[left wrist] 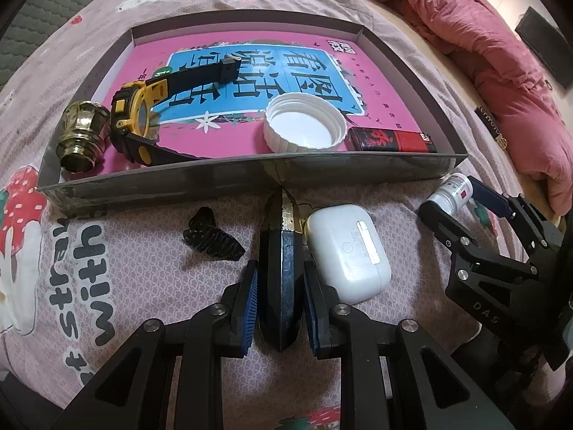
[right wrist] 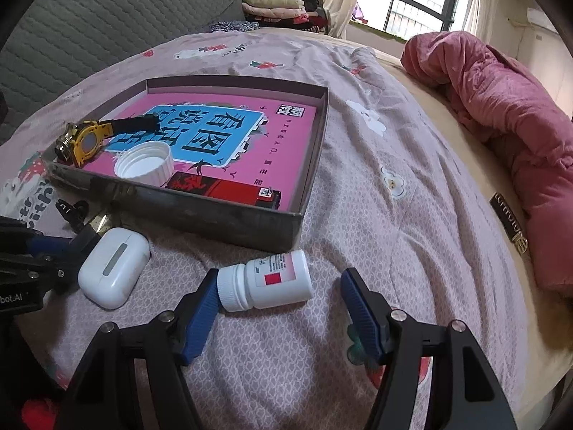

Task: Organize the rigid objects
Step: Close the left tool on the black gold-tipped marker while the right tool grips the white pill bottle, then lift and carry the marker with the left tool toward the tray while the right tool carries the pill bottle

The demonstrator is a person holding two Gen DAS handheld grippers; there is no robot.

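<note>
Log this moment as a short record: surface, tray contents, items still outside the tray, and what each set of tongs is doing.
surface: bedspread with strawberry print
tray: yellow watch, brass cap, white lid, red box
outside tray: white earbud case, pill bottle, black clip
left tongs: shut on dark faceted object, near the tray's front wall
right tongs: open, pill bottle lying between the pads, one pad at the cap

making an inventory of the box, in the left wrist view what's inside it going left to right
brass knob → yellow and black watch → white cap → red and black box, all lying in the tray on the pink book.
</note>
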